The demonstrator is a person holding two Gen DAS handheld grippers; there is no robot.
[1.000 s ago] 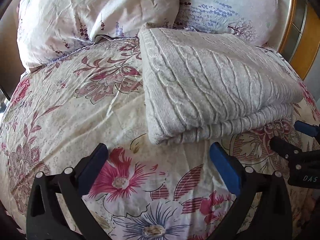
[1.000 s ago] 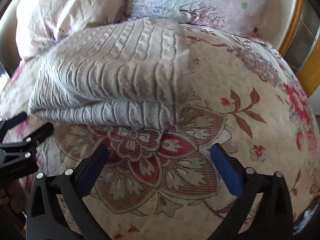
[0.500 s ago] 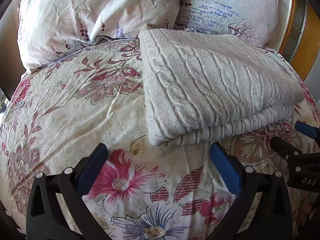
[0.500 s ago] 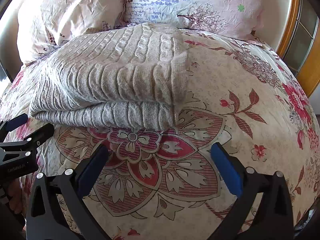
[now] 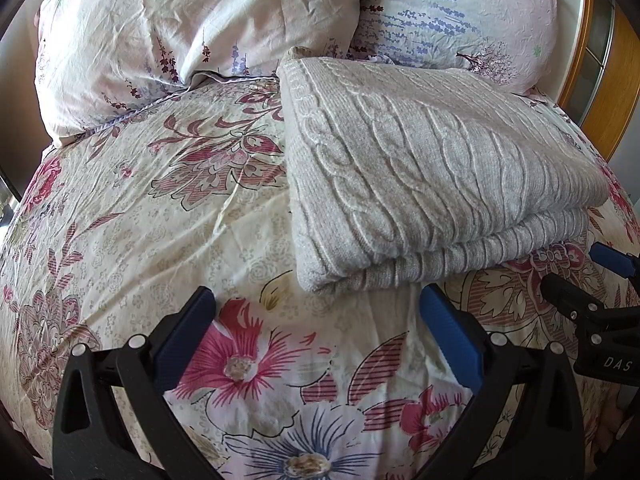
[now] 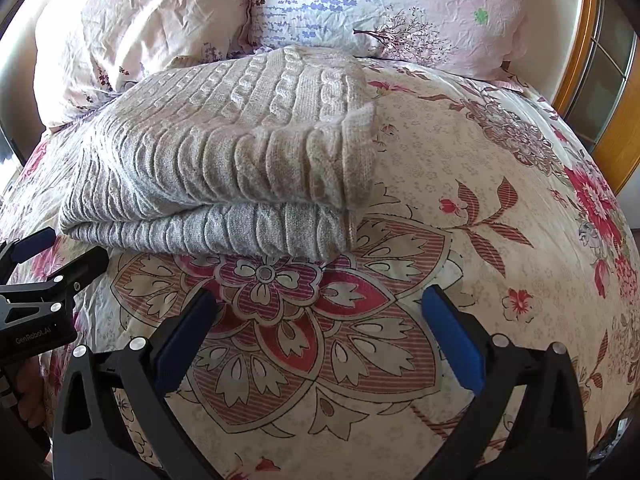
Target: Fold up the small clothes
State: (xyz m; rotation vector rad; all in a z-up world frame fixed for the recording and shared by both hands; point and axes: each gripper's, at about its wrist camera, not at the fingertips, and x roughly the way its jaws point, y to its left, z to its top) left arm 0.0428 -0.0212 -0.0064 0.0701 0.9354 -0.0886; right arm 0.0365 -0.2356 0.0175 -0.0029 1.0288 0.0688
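A grey cable-knit sweater (image 5: 420,176) lies folded in a thick rectangle on the floral bedspread (image 5: 140,220); it also shows in the right wrist view (image 6: 224,168). My left gripper (image 5: 316,340) is open and empty, just in front of the sweater's near left corner. My right gripper (image 6: 320,340) is open and empty, a short way in front of the sweater's near right corner. Each gripper shows at the edge of the other's view: the right one (image 5: 576,280), the left one (image 6: 52,256).
Two pillows (image 5: 200,32) (image 5: 460,12) lean at the head of the bed behind the sweater. A wooden-framed door or cabinet (image 6: 608,80) stands at the far right. Bare bedspread (image 6: 500,200) lies right of the sweater.
Both grippers have drawn back and risen slightly from the sweater, so more of the pillows shows. The sweater has not moved. Both stay open.
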